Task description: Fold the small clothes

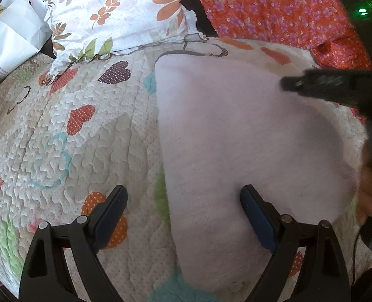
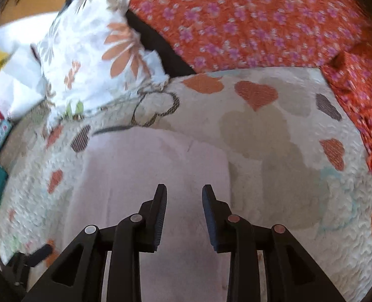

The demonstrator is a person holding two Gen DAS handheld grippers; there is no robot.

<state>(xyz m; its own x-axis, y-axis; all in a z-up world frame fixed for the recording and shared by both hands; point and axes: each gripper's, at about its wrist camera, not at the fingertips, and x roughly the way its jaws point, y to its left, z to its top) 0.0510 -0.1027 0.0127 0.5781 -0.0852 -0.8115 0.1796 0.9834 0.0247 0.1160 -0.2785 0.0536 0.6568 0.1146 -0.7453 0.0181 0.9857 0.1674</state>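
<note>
A pale pink garment (image 1: pixel 236 138) lies flat on the heart-patterned quilt (image 1: pixel 73 138). It has a grey-trimmed far edge. My left gripper (image 1: pixel 183 198) is open wide and empty, straddling the garment's left edge near its near end. My right gripper (image 2: pixel 184 196) is open and empty, hovering over the same pink garment (image 2: pixel 148 176). In the left wrist view the right gripper (image 1: pixel 324 88) shows as a blurred black shape over the garment's right side.
A white floral pillow (image 1: pixel 115 12) lies at the far left of the quilt. An orange flowered cloth (image 1: pixel 274 7) lies along the back and right. White paper bags (image 1: pixel 12 37) sit at the far left. The quilt (image 2: pixel 286 138) stretches to the garment's right.
</note>
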